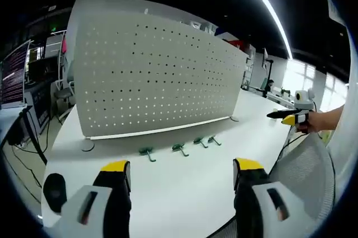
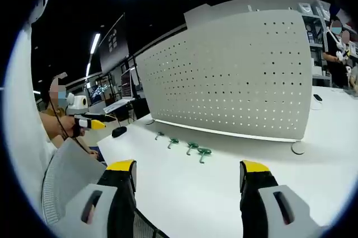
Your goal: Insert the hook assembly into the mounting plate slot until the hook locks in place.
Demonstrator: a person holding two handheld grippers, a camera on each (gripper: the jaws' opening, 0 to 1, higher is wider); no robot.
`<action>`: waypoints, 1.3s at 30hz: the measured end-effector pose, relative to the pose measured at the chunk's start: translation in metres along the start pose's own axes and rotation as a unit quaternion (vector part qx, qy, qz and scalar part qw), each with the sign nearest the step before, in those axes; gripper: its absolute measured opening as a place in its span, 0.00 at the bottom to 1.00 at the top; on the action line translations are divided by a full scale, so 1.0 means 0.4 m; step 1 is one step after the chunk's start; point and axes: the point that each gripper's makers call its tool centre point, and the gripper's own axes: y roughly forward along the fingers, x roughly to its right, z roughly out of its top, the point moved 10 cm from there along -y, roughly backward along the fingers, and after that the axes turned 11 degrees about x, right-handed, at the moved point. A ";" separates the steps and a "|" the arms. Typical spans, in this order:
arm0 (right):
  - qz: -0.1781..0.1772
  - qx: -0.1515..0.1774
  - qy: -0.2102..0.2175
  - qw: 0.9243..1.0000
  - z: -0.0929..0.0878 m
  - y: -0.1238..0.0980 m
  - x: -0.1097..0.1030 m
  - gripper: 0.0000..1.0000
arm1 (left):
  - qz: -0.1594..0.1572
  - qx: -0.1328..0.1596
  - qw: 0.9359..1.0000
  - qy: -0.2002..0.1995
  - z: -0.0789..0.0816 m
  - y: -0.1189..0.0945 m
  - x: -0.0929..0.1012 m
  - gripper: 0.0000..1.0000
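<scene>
1. In the left gripper view the left gripper [image 1: 182, 173] rises from the bottom of the frame with its yellow-tipped jaws wide apart and nothing between them.
2. Above those jaws, at the centre of the frame, four green hooks lie in a row on the white surface [image 1: 184, 193]: the first hook [image 1: 147, 152] leftmost, then the second hook [image 1: 179, 148], the third hook [image 1: 200, 141] and the fourth hook [image 1: 214, 140].
3. Behind the row stands the white perforated mounting plate [image 1: 156, 75], upright on round feet, taking up the upper middle of the frame.
4. At the right edge of that view the right gripper [image 1: 286, 116] shows, held in a hand [image 1: 319, 120] above a mesh chair back [image 1: 305, 171]; whether its jaws are apart cannot be told there.
5. In the right gripper view the right gripper [image 2: 187, 176] has its jaws open and empty at the bottom of the frame.
6. The green hooks [image 2: 182, 145] lie left of centre, near the foot of the mounting plate [image 2: 235, 75].
7. A black mouse [image 2: 118, 131] sits on the surface [image 2: 224, 187] left of the hooks.
8. The left gripper [image 2: 96, 122] appears at the left edge, held by a person.
</scene>
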 end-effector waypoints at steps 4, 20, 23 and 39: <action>-0.001 0.001 0.000 1.000 0.003 0.001 -0.003 0.73 | -0.001 -0.002 1.000 0.002 0.002 0.001 0.000 0.77; -0.002 0.003 0.000 1.000 0.001 -0.003 -0.001 0.73 | -0.005 -0.003 1.000 0.006 0.009 0.005 0.004 0.77; -0.003 0.004 0.002 1.000 0.000 -0.003 0.000 0.73 | -0.004 -0.009 1.000 0.007 0.006 0.005 0.002 0.77; -0.002 0.004 0.000 1.000 0.000 -0.001 -0.001 0.72 | -0.007 -0.008 1.000 0.007 0.009 0.011 0.003 0.76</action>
